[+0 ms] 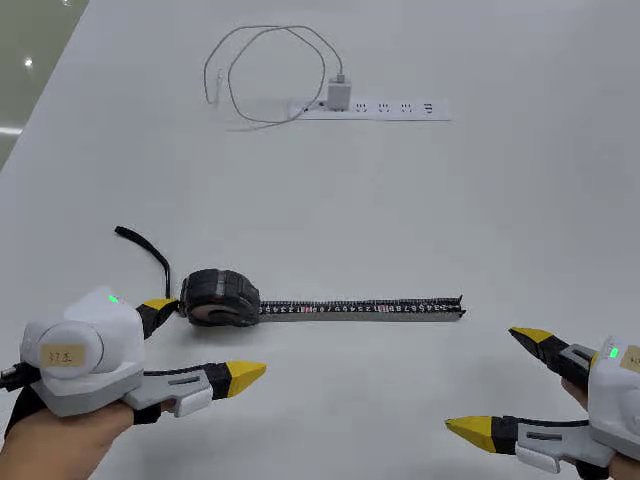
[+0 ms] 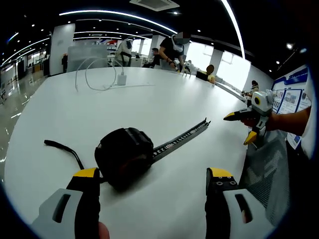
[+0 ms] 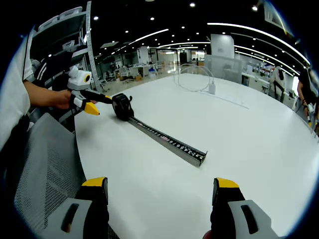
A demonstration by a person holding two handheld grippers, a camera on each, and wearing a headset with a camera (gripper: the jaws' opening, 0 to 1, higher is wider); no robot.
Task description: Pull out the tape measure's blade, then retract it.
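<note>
Blade (image 1: 365,308) is already out, lying flat on the table (image 1: 400,200), so we reckon retracting is next. For that we'd need a grip on the case (image 1: 220,297) so it can wind back in. Our left gripper (image 1: 207,337) sits low beside the case, jaws spread and holding nothing. Our right gripper (image 1: 492,380) hangs wide open, off past the blade's tip.

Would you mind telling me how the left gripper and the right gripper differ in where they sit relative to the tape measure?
The left gripper sits at the tape measure's case, one jaw close beside it; the right gripper sits beyond the blade's free end, clearly apart. The left gripper's jaws open toward the case; the right gripper's toward that end. Both are open, yellow-tipped and hold nothing.
</note>
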